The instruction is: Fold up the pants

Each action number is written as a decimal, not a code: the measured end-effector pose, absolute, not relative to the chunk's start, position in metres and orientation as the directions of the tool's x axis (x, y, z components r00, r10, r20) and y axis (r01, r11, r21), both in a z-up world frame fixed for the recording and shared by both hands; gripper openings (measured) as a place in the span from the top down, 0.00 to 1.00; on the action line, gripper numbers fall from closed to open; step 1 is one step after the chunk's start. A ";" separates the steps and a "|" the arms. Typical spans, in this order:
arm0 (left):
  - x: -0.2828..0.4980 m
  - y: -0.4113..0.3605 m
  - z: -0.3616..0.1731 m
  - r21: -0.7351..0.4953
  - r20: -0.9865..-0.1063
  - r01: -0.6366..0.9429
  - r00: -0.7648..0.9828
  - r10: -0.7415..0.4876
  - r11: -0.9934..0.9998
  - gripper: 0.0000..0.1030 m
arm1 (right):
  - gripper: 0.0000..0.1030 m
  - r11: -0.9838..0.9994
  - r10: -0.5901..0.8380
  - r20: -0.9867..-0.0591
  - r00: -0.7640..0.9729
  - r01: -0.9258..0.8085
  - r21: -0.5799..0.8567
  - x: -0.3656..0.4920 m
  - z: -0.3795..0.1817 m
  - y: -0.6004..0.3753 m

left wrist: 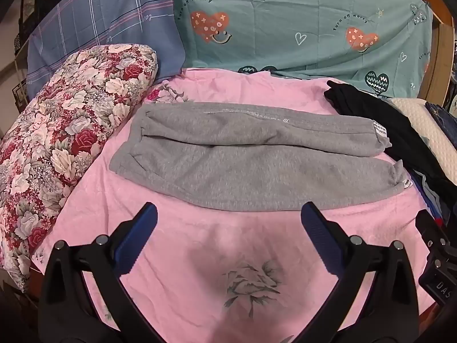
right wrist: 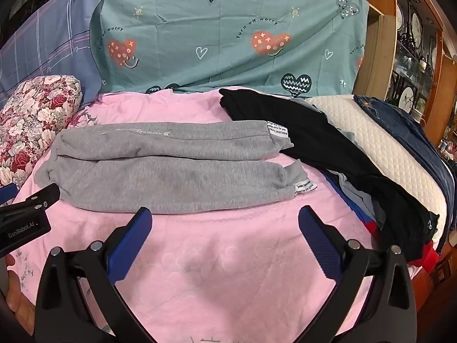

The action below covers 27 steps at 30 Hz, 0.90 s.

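Grey sweatpants point(left wrist: 251, 157) lie flat on the pink sheet point(left wrist: 200, 245), both legs side by side, cuffs with white labels at the right, waist at the left. They also show in the right wrist view point(right wrist: 171, 171). My left gripper point(left wrist: 228, 214) is open and empty, just short of the pants' near edge. My right gripper point(right wrist: 225, 217) is open and empty, also just short of the near edge. The left gripper's body shows at the left edge of the right wrist view point(right wrist: 28, 214).
A floral pillow point(left wrist: 65, 143) lies left of the pants. A pile of dark clothes point(right wrist: 328, 154) and a white quilted cushion point(right wrist: 385, 154) lie to the right. Teal point(right wrist: 228, 34) and blue plaid sheets hang behind. A wooden cabinet point(right wrist: 414, 43) stands far right.
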<state>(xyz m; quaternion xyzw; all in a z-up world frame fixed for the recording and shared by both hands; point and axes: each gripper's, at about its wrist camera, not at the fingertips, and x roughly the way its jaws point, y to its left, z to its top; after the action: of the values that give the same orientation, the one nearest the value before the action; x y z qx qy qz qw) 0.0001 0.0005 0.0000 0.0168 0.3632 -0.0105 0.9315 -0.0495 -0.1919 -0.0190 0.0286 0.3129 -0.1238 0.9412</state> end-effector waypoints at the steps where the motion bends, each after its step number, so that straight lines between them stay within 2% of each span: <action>1: 0.000 0.000 0.000 0.023 -0.678 0.033 0.735 -0.008 0.999 0.02 | 0.01 0.968 -0.217 -0.597 0.772 0.251 -0.028 -0.049 -0.019 -0.192; 27: -0.002 0.001 -0.001 0.022 -0.679 0.033 0.734 -0.009 0.999 0.02 | 0.01 0.969 -0.209 -0.599 0.773 0.248 -0.018 -0.050 -0.020 -0.192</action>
<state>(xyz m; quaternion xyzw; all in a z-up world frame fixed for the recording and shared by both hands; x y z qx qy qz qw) -0.0015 0.0012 -0.0008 0.0164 0.3647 -0.0113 0.9309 -0.0501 -0.1916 -0.0199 0.0309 0.3141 -0.1214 0.9411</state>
